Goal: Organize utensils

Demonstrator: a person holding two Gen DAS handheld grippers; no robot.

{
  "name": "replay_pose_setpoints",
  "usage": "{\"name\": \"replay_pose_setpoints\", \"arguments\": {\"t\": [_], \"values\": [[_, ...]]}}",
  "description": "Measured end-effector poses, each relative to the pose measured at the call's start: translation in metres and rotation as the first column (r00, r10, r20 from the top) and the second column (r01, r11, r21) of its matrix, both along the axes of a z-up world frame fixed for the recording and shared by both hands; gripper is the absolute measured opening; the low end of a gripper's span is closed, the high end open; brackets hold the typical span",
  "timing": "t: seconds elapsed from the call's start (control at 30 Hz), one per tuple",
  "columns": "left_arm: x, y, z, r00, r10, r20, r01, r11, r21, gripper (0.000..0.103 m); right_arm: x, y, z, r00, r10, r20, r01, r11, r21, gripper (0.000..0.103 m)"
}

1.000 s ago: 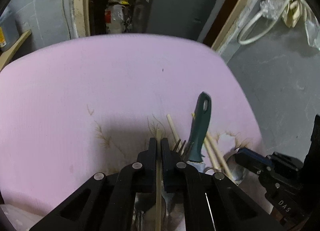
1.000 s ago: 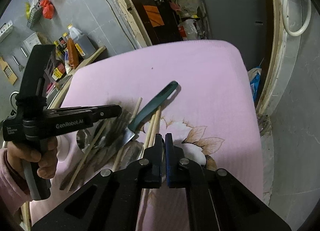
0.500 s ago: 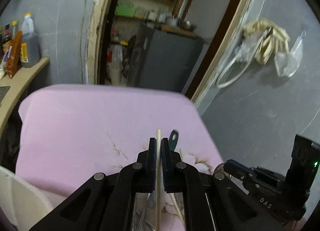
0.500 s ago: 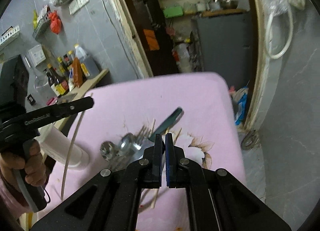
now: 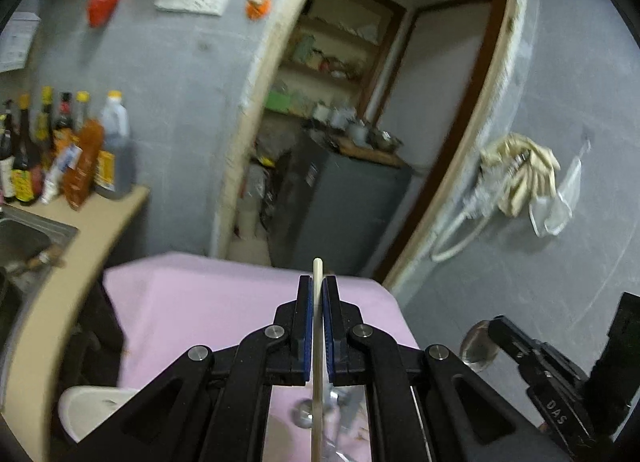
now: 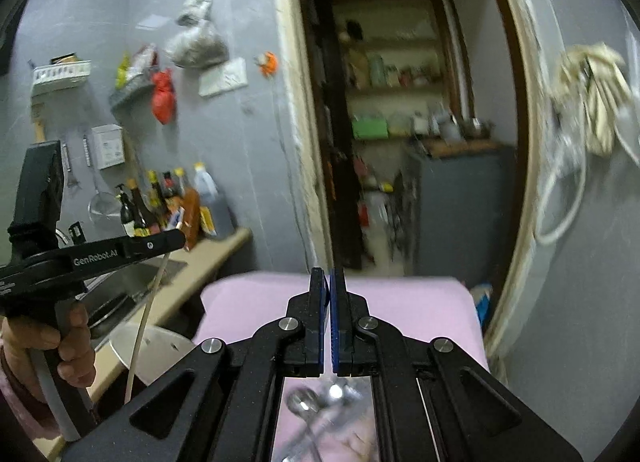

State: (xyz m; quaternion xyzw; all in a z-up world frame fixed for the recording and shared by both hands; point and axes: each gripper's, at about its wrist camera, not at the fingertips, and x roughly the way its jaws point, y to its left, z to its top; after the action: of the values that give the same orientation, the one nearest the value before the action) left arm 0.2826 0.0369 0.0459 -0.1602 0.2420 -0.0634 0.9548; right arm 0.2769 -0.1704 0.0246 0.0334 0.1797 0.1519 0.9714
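While the left gripper (image 5: pixel 317 294) pinches a single pale chopstick (image 5: pixel 317 346) between its blue pads, with the tip poking just past the fingertips and the long tail hanging down behind, the step in hand reads as carrying that stick to the white holder (image 6: pixel 150 350) that stands off the left edge of the pink-covered table (image 5: pixel 216 310), beside the counter (image 6: pixel 192 282). In the right wrist view the same stick (image 6: pixel 146 314) droops from the left gripper (image 6: pixel 176 237), and its lower end hangs near the holder's rim, seemingly to the near side; whether it is over the mouth I cannot tell.

To do this well, I would bring the low end over the opening first, then tip the gripper nose-up so the stick stands closer to vertical before letting go. Releasing while it slants risks it catching the rim and skating onto the counter.

The right gripper (image 6: pixel 329 282) has its fingers pressed together on nothing, and is best kept high and out of the way. Spoons and a fork (image 6: pixel 320 398) lie blurred at the near edge of the table, waiting their turn.
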Motion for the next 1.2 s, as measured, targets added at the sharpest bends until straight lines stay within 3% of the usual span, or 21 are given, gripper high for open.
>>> {"name": "replay_pose_setpoints", "arguments": {"t": [0.2,0.47,0.9,1.2], "values": [[-0.004,0.068,0.001,0.993,0.104,0.048,-0.103,0.994,-0.020,0.005,-0.006,0.070,0.021,0.996,0.032,0.088,-0.026,0.998,-0.065,0.002],[0.006,0.132,-0.026,0.982,0.164,0.096,-0.155,0.984,-0.093,0.005,-0.008,0.130,0.001,0.992,0.014,0.123,0.011,0.980,-0.198,0.002],[0.010,0.151,-0.057,0.959,0.234,0.159,-0.226,0.972,-0.072,0.005,-0.009,0.159,-0.040,0.990,-0.021,0.138,0.063,0.950,-0.306,0.002],[-0.014,0.136,-0.065,0.933,0.295,0.207,-0.299,0.954,-0.012,0.005,-0.012,0.164,-0.062,0.997,-0.004,0.079,0.028,0.953,-0.301,0.002]]}}
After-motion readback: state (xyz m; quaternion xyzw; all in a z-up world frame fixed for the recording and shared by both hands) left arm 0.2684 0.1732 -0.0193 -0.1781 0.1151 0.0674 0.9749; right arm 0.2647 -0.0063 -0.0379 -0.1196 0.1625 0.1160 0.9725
